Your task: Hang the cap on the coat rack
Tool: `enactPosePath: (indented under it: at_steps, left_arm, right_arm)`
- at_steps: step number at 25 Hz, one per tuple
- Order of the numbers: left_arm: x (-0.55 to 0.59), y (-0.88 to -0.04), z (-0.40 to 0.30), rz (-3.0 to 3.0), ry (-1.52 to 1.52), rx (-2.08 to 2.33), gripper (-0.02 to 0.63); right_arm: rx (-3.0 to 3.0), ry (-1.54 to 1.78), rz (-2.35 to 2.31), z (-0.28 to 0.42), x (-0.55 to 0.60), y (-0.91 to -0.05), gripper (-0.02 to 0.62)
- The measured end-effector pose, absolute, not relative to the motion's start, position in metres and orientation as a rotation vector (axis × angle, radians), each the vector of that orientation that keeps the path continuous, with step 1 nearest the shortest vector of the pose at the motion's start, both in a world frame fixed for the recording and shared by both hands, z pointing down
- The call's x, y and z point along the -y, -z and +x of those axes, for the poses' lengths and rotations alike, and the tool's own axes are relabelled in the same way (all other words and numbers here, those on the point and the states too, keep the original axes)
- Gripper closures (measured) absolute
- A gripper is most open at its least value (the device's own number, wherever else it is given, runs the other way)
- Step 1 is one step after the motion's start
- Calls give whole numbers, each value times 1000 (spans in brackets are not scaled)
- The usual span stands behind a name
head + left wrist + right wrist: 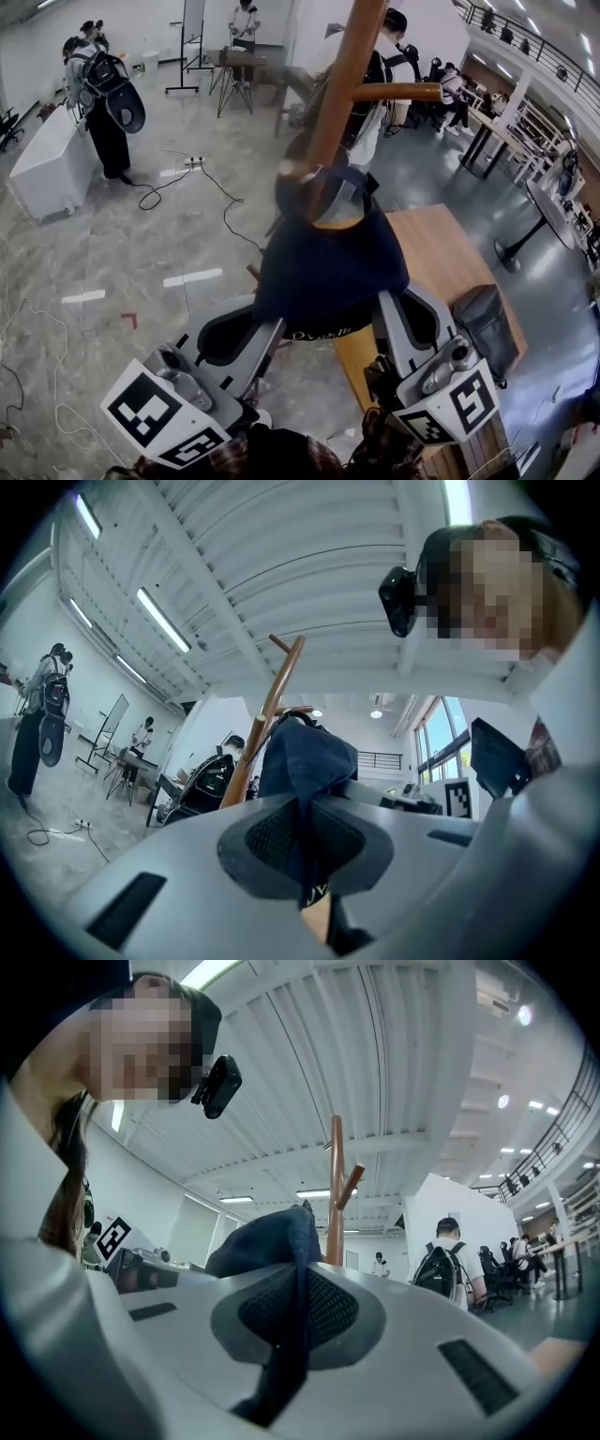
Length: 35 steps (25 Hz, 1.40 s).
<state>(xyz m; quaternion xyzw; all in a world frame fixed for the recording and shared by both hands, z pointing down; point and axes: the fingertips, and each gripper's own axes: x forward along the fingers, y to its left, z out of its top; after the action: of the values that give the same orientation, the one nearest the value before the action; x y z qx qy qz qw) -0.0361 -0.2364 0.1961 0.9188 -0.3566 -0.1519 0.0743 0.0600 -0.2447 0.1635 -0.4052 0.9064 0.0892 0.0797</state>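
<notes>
Left gripper (265, 330) and right gripper (389, 314) each pinch an edge of the cap (328, 262), holding it against the rack (342, 84) pole, below a peg (398, 92). White print on its edge starts "Dy"; the rest is unreadable. A table (441, 248) and black bag (487, 328) lie beneath. The cap is dark navy and soft.

Grey left gripper (248, 333) and right gripper (405, 319) carry black-padded jaws and white cubes (159, 417) with black square markers.
</notes>
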Motion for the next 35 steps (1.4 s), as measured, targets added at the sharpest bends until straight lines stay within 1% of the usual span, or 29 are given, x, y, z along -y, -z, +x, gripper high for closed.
enactPosePath:
  at_steps: [8, 13, 27, 35]
  left_arm:
    - [257, -187, -56, 2732, 521, 1071, 588]
    - [277, -205, -75, 2693, 505, 1068, 588]
    - [317, -250, -49, 2608, 424, 993, 589]
    - [333, -266, -51, 2592, 427, 1044, 588]
  right_arm:
    - [-2766, -292, -1170, 39, 266, -151, 577]
    - [-2801, -250, -1196, 21, 287, -170, 577]
    - [-2801, -57, -1295, 47, 326, -217, 577]
    - [-2735, -43, -1288, 44, 333, -229, 577]
